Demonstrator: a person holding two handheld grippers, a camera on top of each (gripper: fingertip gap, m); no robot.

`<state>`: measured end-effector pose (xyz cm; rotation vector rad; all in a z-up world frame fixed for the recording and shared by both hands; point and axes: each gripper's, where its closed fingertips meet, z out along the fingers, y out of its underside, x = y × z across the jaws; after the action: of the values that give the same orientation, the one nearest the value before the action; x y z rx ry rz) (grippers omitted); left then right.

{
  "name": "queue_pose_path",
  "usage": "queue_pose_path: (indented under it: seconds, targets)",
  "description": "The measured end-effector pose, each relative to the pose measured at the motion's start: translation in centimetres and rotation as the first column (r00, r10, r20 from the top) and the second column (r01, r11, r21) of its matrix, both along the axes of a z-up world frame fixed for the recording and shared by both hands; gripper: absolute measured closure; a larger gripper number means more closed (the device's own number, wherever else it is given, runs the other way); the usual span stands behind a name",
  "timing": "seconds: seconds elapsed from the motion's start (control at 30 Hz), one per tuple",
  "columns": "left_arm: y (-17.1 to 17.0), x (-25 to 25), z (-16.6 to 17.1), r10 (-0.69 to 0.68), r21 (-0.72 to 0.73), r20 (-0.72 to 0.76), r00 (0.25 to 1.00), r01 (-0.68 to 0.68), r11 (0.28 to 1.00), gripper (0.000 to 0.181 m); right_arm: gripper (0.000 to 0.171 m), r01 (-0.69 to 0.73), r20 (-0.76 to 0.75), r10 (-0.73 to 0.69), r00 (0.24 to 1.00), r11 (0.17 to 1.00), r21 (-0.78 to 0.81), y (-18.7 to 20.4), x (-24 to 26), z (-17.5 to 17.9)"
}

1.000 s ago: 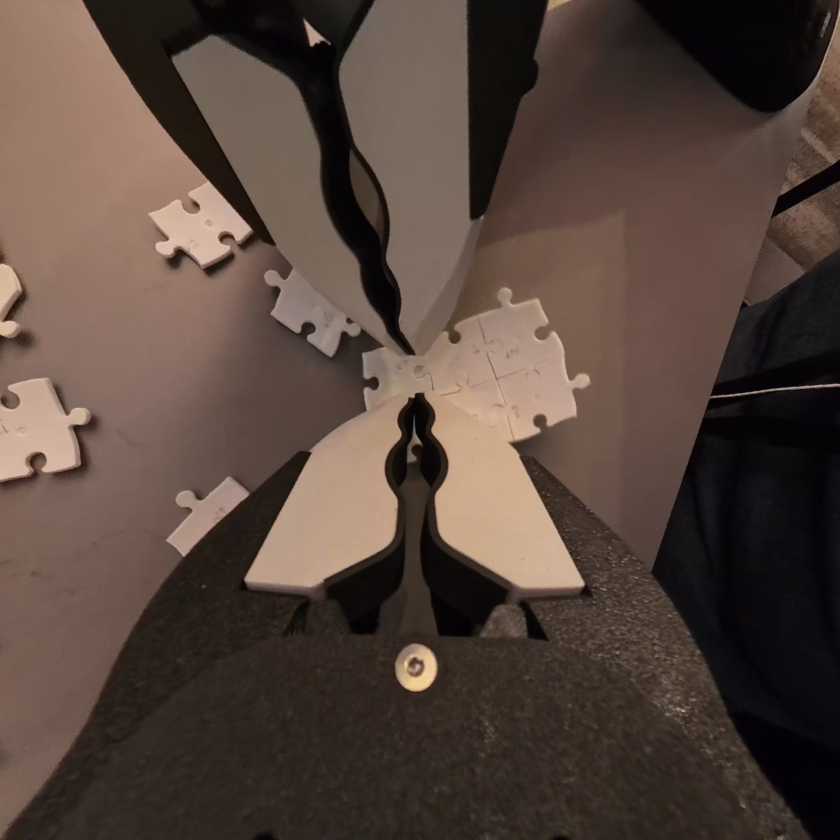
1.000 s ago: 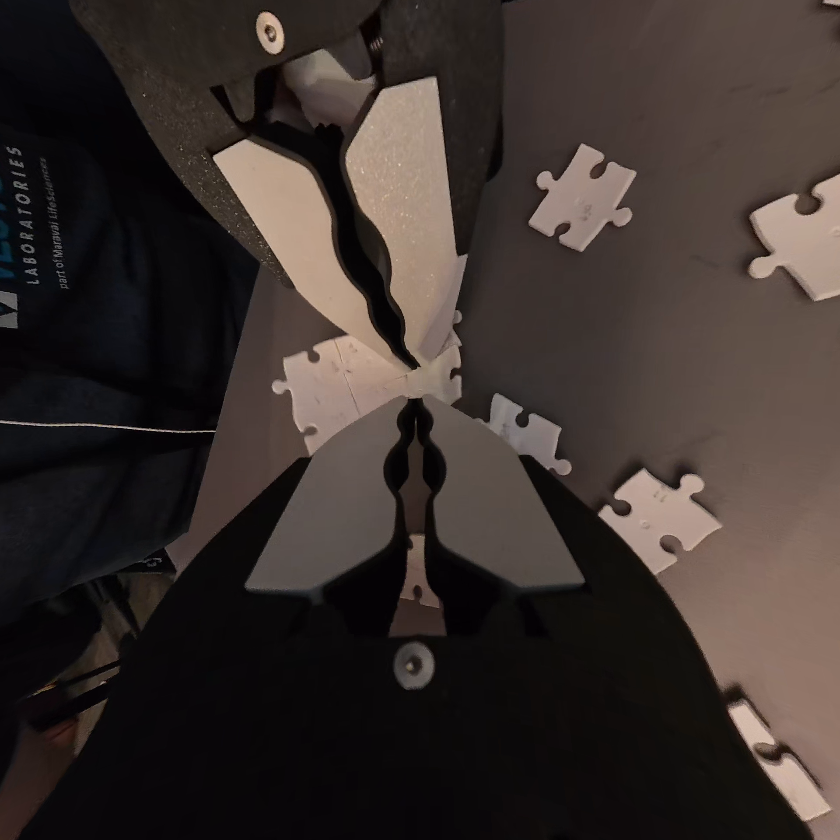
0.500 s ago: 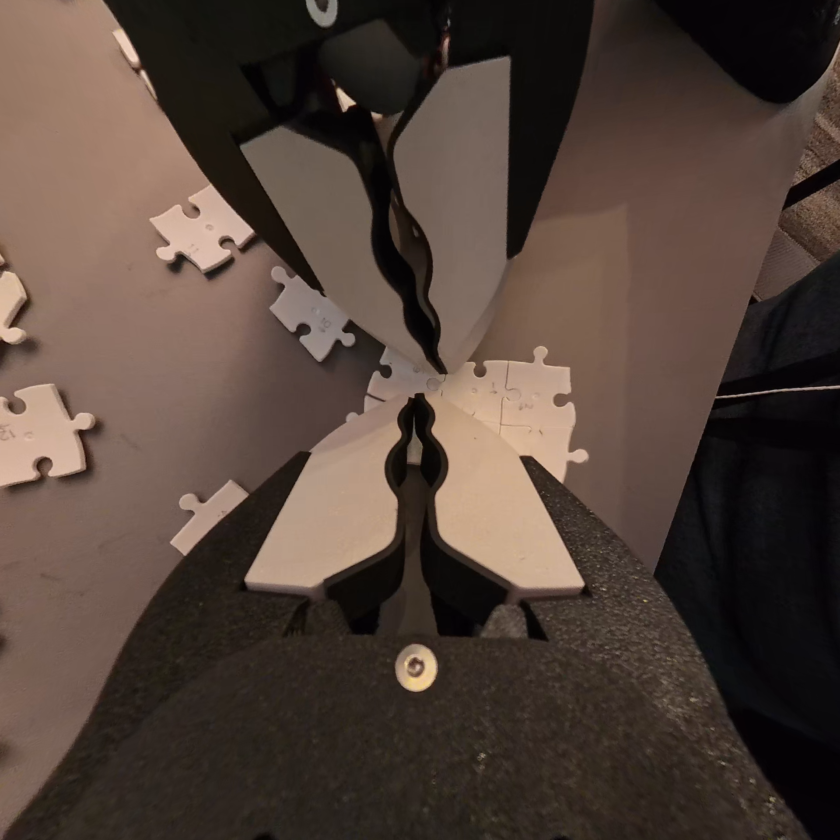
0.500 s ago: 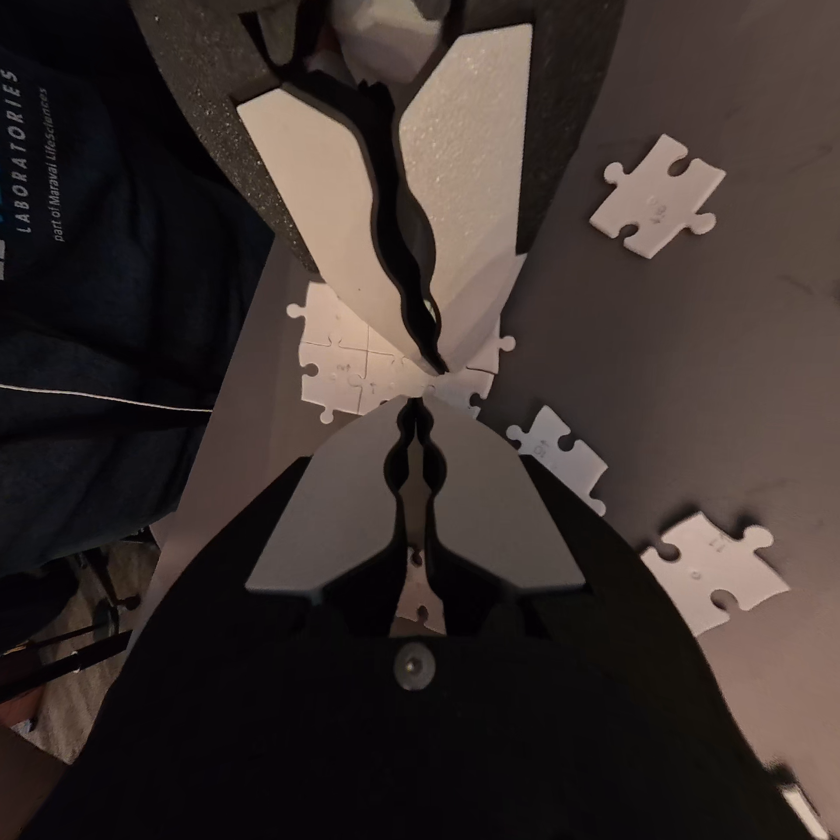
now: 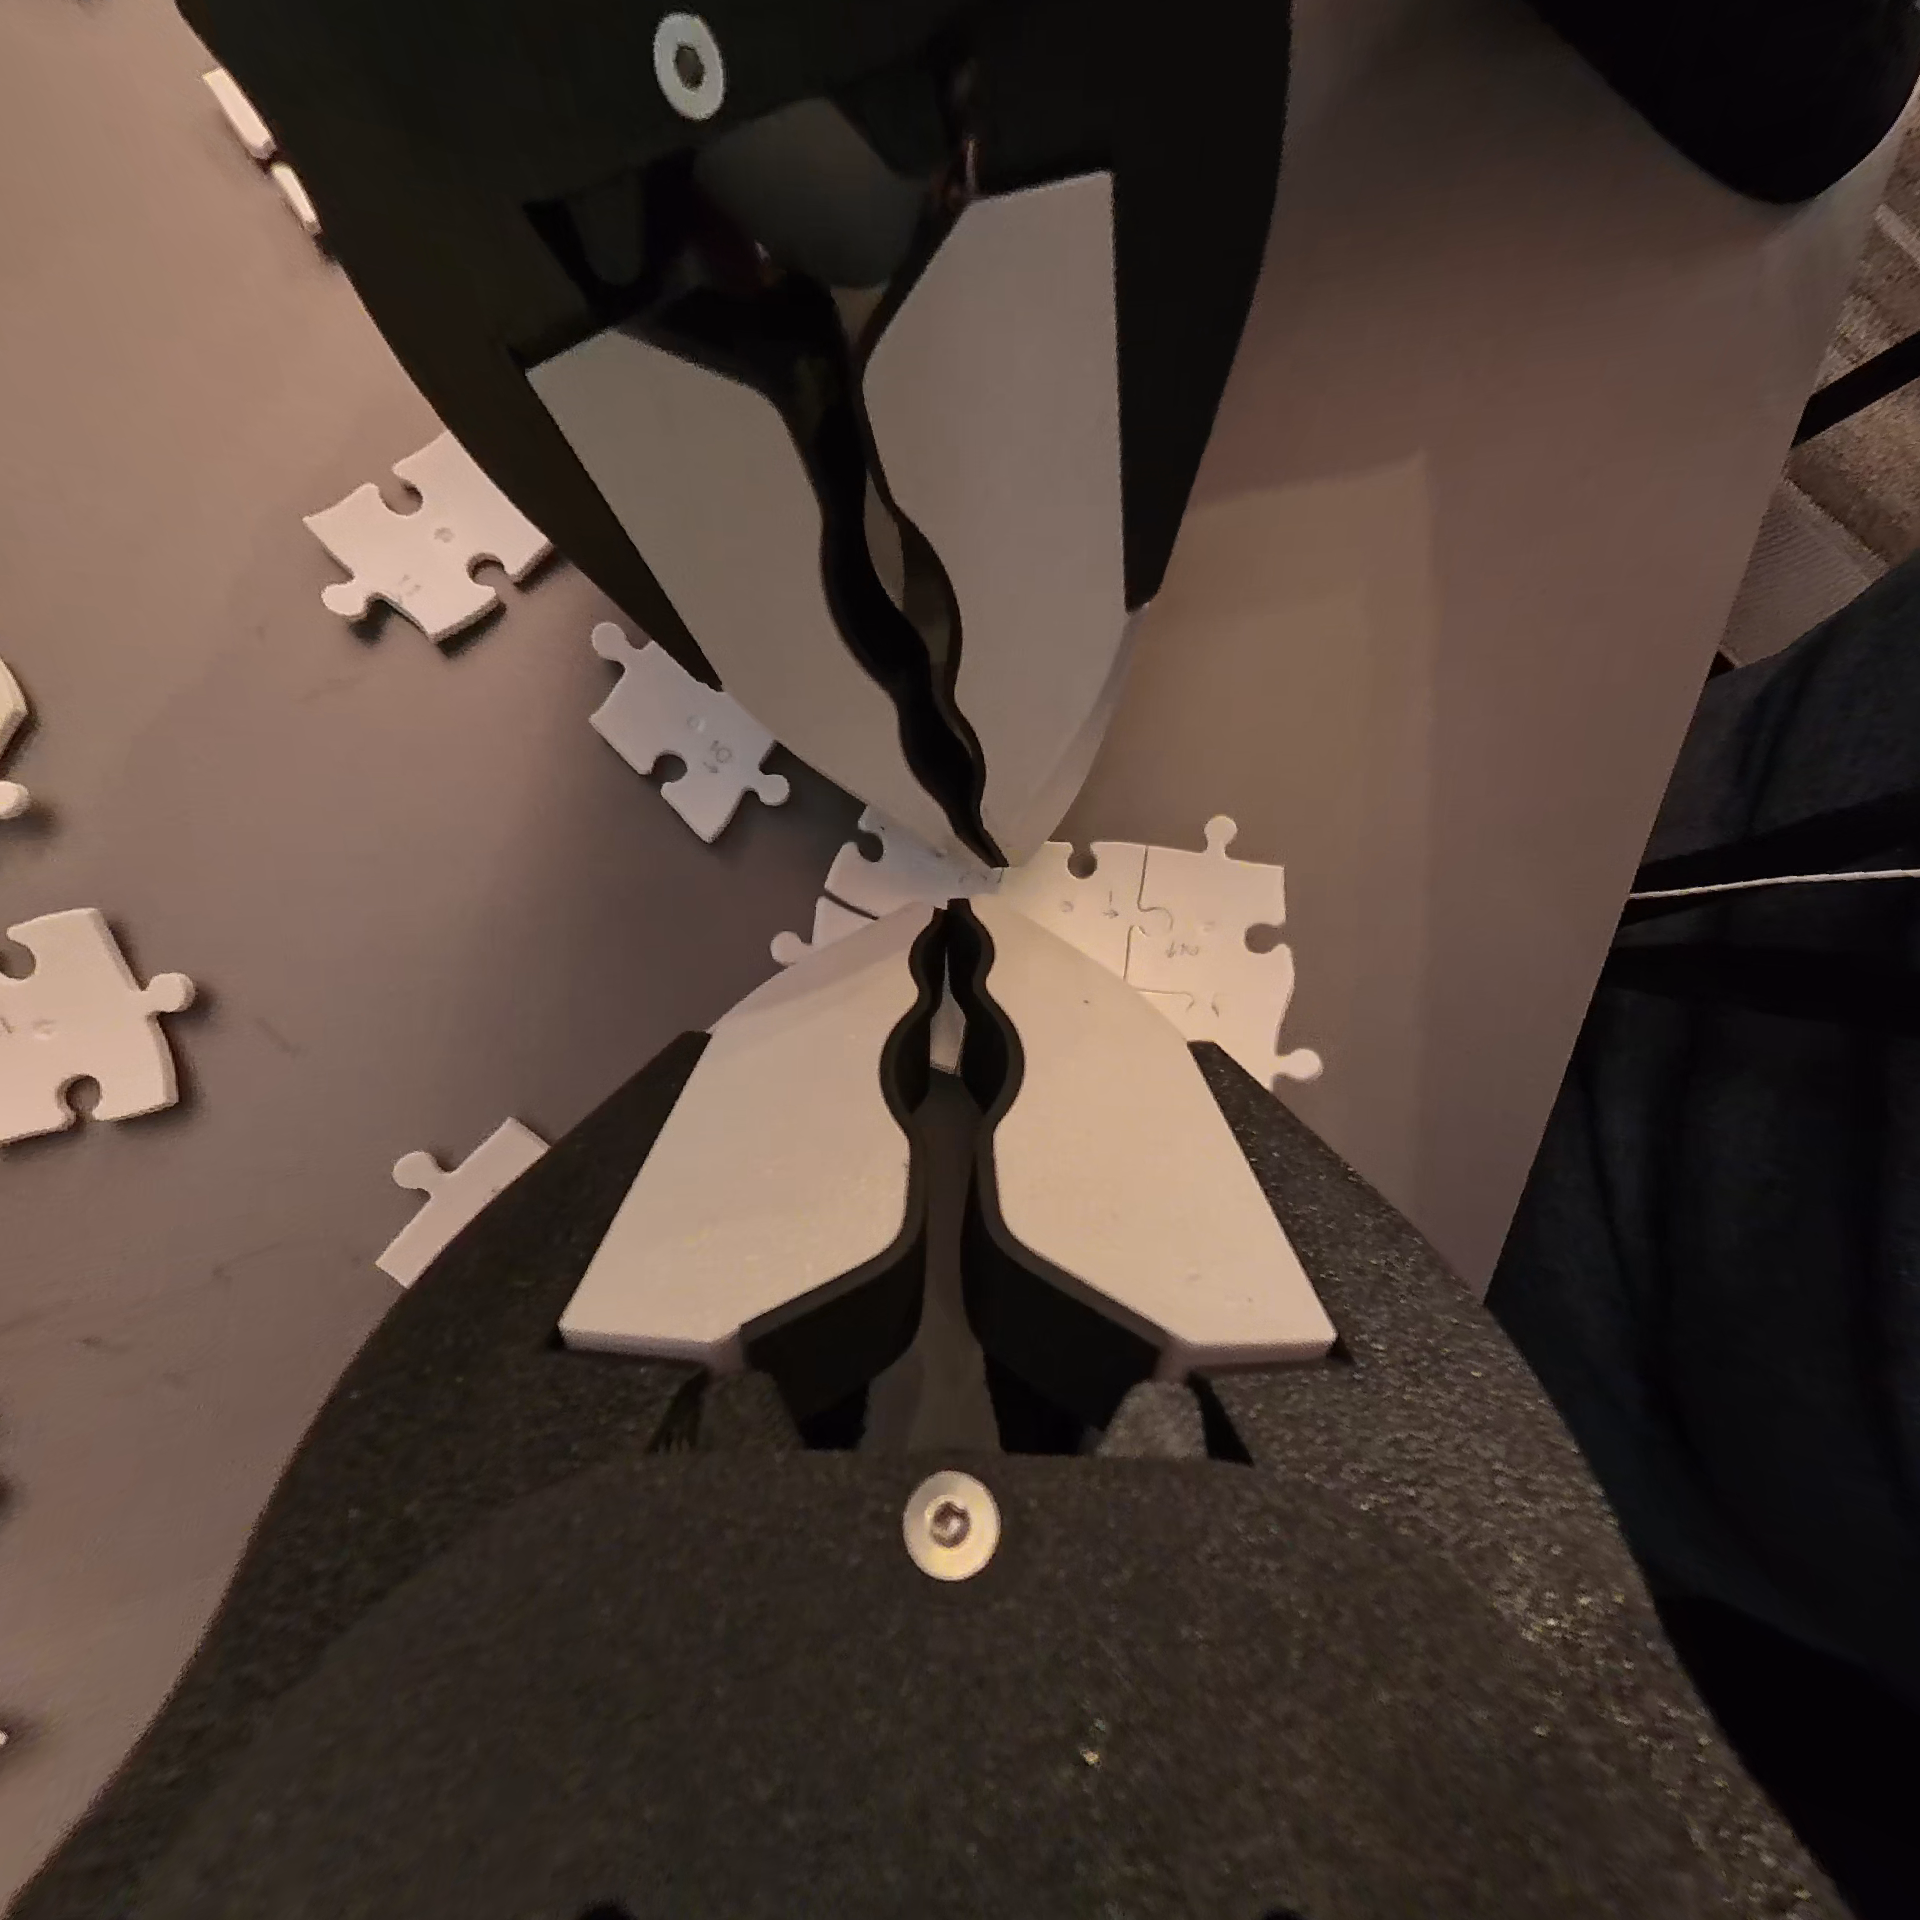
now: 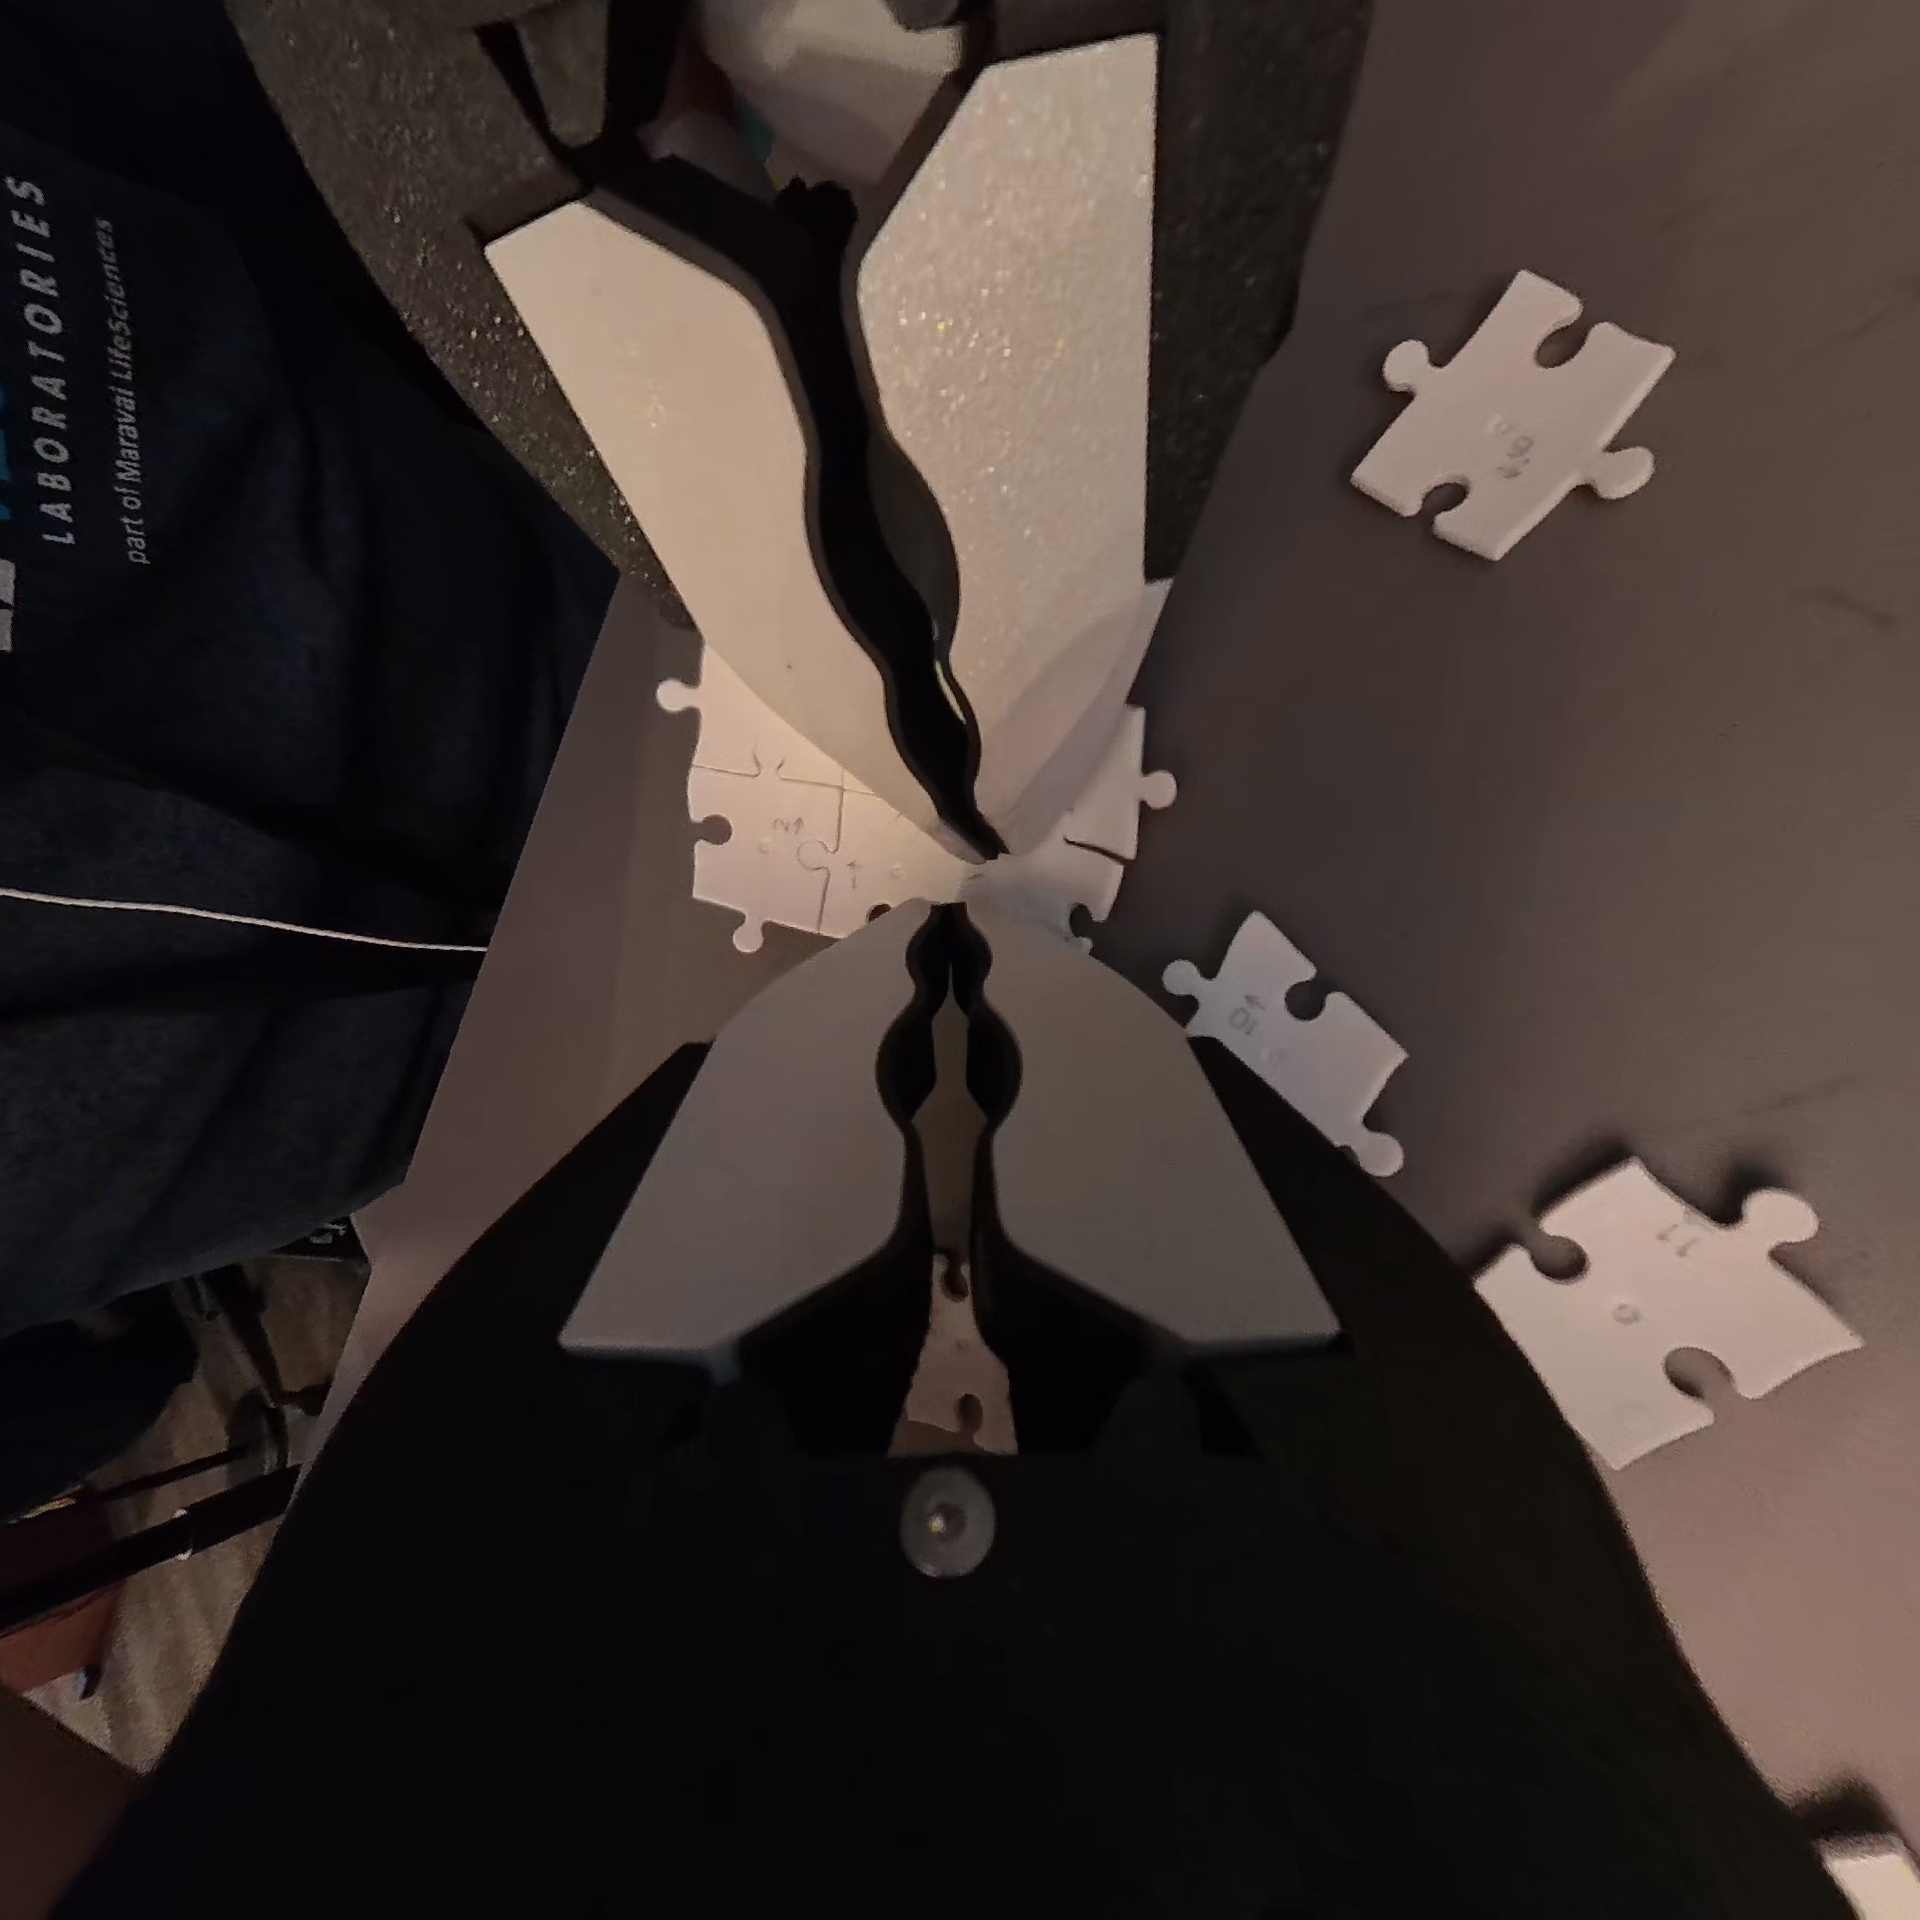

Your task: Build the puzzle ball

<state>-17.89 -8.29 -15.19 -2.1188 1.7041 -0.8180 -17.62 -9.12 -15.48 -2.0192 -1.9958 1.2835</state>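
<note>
A patch of joined white puzzle pieces (image 5: 1195,935) hangs between my two grippers near the table's edge; it also shows in the right wrist view (image 6: 769,842). My left gripper (image 5: 951,912) is shut, with its tips pinching the patch from below in its view. My right gripper (image 5: 985,857) comes in from above, also shut, tip to tip with the left. In the right wrist view my right gripper (image 6: 951,912) meets the left gripper (image 6: 977,847) at the same spot. An end piece (image 6: 1107,831) sits at the patch's far side, with a thin seam visible.
Loose white pieces lie on the grey table (image 5: 312,831): several at the left in the left wrist view (image 5: 426,551) (image 5: 691,743) (image 5: 78,1029), and several at the right in the right wrist view (image 6: 1507,416) (image 6: 1288,1039) (image 6: 1662,1309). A person in dark clothing (image 6: 208,727) is beyond the table edge. My left and right fingertips are right by each other.
Both grippers stay shut on the patch. The patch has turned a little, and the right gripper has swung further into the left wrist view, so its screw now shows.
</note>
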Motion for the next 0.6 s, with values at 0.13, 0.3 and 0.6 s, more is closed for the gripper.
queue_pose_path:
  seconds: [0.13,0.3,0.6]
  targets:
    - [0.0,0.0,0.0,-0.002,-0.001,-0.005,1.000,0.002,1.000,0.181,0.169,0.002,0.006,-0.002,1.000,1.000,-0.015,0.0,0.0,0.0]
    - [0.0,-0.1,-0.2,-0.004,0.007,-0.015,1.000,0.004,1.000,0.181,0.170,0.003,-0.005,-0.003,1.000,1.000,-0.021,0.0,-0.1,0.1]
    - [0.2,-0.5,-0.1,0.002,0.023,-0.018,1.000,-0.001,1.000,0.181,0.170,0.070,0.018,-0.069,0.997,0.997,-0.036,1.2,-0.7,0.3]
